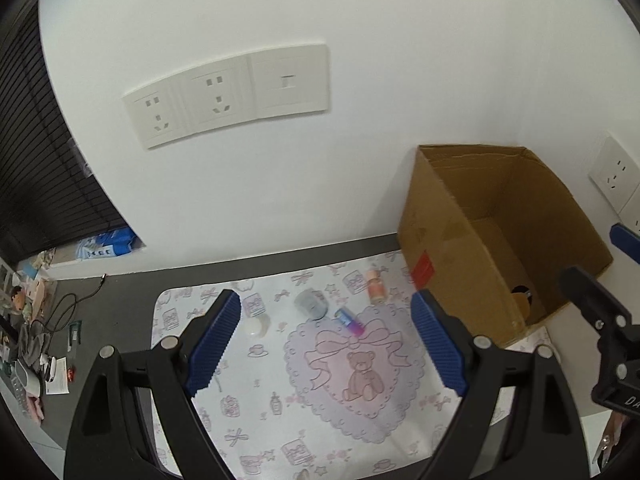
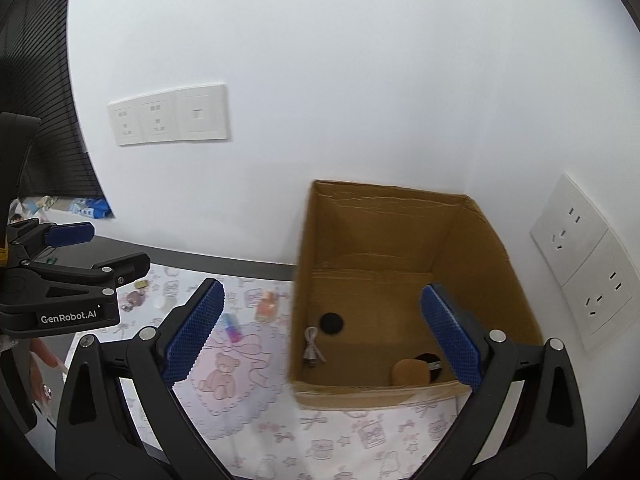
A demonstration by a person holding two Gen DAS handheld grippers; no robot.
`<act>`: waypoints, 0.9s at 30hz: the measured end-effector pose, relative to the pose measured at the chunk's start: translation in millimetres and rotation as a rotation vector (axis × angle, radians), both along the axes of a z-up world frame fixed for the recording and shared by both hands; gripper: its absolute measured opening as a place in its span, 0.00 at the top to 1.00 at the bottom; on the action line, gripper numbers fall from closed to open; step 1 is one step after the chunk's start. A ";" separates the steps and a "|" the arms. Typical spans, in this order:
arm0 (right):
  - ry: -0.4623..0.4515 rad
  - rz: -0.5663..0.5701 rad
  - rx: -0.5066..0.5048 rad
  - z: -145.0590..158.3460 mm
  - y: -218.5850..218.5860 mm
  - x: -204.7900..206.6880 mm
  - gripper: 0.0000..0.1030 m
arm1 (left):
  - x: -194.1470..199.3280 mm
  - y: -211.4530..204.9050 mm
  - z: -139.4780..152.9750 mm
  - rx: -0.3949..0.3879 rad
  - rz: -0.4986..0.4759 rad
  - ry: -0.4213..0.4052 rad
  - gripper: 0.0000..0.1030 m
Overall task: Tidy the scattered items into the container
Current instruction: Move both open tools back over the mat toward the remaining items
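Ahead of my left jaws: blue-pink tube [image 1: 350,321], peach bottle [image 1: 375,286], both lying flat; open brown cardboard box [image 1: 448,272] to their right.

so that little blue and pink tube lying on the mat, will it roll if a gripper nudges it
Probably: the tube looks round and lies on its side on the flat mat. It seems small and light, so it may skid. Its surface looks smooth, possibly slippery.

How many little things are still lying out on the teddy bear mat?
4: a peach bottle beside the cardboard box, a grey jar, a pink-and-blue tube above the bear, a white lid further left. Tongs may hide more.
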State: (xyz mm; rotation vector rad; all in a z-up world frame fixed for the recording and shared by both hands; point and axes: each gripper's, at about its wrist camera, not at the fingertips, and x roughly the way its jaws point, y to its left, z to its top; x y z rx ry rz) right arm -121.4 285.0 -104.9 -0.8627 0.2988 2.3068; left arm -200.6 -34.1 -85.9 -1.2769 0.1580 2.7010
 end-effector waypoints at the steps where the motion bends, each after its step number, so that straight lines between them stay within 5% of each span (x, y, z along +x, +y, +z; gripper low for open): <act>1: 0.000 0.005 0.002 0.9 -7.8 -4.6 0.03 | 1.9 -6.2 -0.1 0.000 0.005 0.002 0.16; 18: -0.002 0.084 0.012 -2.8 -98.9 -75.7 0.03 | 27.7 -140.1 -8.5 -0.007 0.138 0.009 0.16; 27: -0.018 0.135 -0.019 -21.2 -113.3 -100.0 0.03 | 18.7 -159.6 -44.4 0.017 0.167 -0.038 0.16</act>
